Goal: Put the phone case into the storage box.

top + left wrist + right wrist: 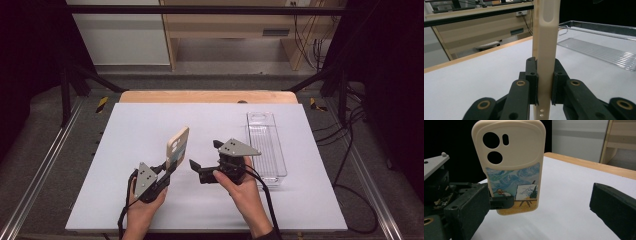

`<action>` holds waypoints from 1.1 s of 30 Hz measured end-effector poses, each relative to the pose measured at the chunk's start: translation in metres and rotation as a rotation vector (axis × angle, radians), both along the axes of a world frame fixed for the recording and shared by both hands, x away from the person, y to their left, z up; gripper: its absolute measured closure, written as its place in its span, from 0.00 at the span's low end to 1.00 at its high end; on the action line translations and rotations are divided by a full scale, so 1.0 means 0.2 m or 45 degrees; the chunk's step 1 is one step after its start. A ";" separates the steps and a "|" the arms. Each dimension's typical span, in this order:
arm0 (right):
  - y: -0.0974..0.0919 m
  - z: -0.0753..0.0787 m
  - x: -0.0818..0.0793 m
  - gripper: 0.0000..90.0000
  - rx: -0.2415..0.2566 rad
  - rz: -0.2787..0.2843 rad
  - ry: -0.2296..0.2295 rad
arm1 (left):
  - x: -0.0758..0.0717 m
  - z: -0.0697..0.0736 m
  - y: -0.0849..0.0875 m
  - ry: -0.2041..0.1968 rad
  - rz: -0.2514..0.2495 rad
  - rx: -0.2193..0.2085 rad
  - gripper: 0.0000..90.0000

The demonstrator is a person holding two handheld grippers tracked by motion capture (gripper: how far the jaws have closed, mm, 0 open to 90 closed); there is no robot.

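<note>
Above the white surface (130,130), our left claw (545,82) is clamped on the lower end of a cream phone case (510,160), held upright. Our right claw (205,162) gapes wide beside it, empty. That low pinch could let the case pivot or slip free.

The phone case (511,167) looks like matt cream rubbery plastic with a smooth printed picture. The tray (267,147) is clear, glossy ribbed plastic. The worktop (150,125) is matt white, edged in pale wood.
</note>
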State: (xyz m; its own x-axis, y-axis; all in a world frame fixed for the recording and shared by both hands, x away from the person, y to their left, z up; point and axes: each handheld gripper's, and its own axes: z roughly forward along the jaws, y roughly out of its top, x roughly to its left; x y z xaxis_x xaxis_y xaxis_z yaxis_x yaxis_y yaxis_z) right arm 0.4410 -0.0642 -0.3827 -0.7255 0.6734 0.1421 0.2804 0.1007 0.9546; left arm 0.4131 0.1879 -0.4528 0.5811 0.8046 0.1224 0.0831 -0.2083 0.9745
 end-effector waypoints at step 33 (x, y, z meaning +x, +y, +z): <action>0.19 0.04 0.01 0.03 0.138 -0.004 -0.063 | -0.02 0.01 -0.04 0.059 -0.061 -0.086 0.88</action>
